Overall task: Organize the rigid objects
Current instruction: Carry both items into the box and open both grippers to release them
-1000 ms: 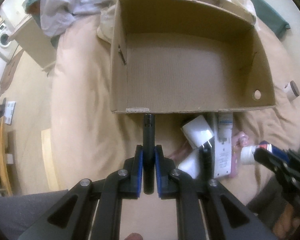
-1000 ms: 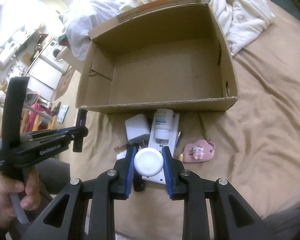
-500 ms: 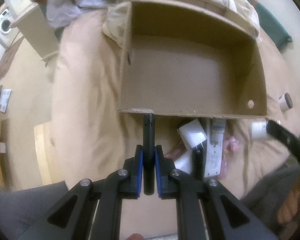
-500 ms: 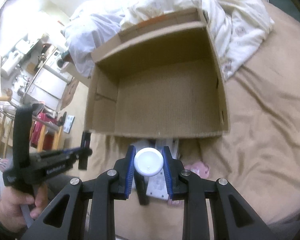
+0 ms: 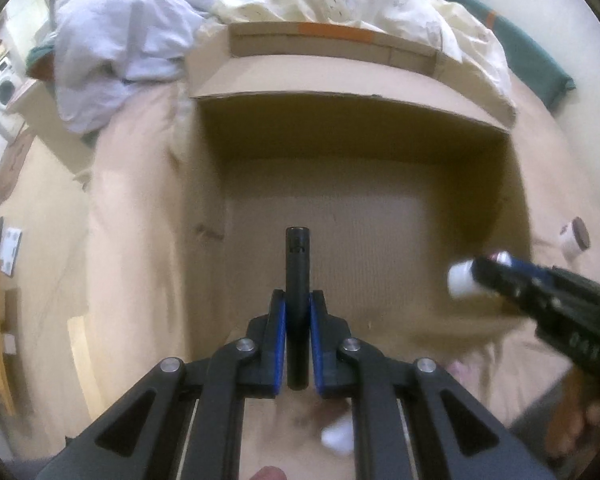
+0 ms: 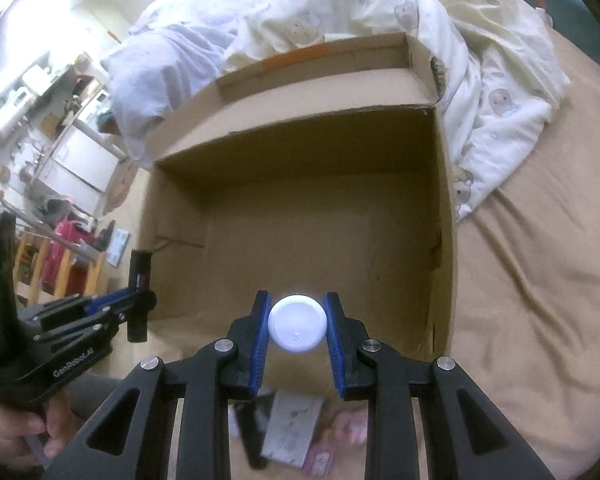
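The left gripper (image 5: 298, 340) is clamping a slim black cylinder (image 5: 297, 276) between its blue pads, the cylinder standing up past the fingertips and hanging over the near left part of the open cardboard box (image 5: 356, 160). The right gripper (image 6: 298, 330) is pinching a white bottle (image 6: 297, 327) by its round cap end, and it is hovering above the near wall of the same box. The box is sitting on the tan bed sheet (image 6: 540, 280), its floor bare, with a rumpled duvet (image 6: 480, 60) pressing against its far and right sides.

Both hands appear to be carrying their loads in for release. The risk I am seeing is crowding: the two grippers are working close together over the front of the box, so one could knock the other. The bottle is being held only across its smooth round end, so it could slip or swing in the pads. Dropped from this height, either piece could roll or bounce off the box floor. More items, among them a pink charm (image 6: 352, 428) and a flat white pack (image 6: 292, 428), are waiting on the sheet just outside the near wall.
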A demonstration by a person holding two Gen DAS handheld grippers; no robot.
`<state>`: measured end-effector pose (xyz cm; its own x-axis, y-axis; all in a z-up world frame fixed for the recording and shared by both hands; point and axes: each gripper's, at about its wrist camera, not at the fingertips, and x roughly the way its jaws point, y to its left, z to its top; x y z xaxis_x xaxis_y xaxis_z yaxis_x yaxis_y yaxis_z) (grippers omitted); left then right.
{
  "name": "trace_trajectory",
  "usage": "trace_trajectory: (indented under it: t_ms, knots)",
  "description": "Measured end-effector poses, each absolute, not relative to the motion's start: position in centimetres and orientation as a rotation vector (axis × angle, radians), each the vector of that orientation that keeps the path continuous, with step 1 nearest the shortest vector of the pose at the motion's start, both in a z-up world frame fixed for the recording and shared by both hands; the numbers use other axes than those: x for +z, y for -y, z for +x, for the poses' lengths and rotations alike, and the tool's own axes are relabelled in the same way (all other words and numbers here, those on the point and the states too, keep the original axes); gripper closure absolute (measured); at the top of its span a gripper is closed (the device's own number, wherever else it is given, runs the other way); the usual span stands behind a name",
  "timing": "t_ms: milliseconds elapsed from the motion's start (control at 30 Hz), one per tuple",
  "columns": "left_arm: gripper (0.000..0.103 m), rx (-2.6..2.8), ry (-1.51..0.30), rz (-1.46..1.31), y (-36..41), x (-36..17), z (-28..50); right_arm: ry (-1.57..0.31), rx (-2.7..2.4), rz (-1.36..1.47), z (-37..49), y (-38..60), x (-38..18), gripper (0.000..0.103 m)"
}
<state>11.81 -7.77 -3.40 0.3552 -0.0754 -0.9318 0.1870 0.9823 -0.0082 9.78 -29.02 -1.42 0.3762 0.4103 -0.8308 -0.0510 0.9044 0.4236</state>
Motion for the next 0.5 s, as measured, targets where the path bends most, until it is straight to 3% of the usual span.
trace_trajectory:
  t_ms: [500]
  knots:
    - [0.093,-0.077,-1.245,0.165,9.0,-9.5,15.4,-1.283,0.287,0.262,12.2,26.5,-7.6,0.075]
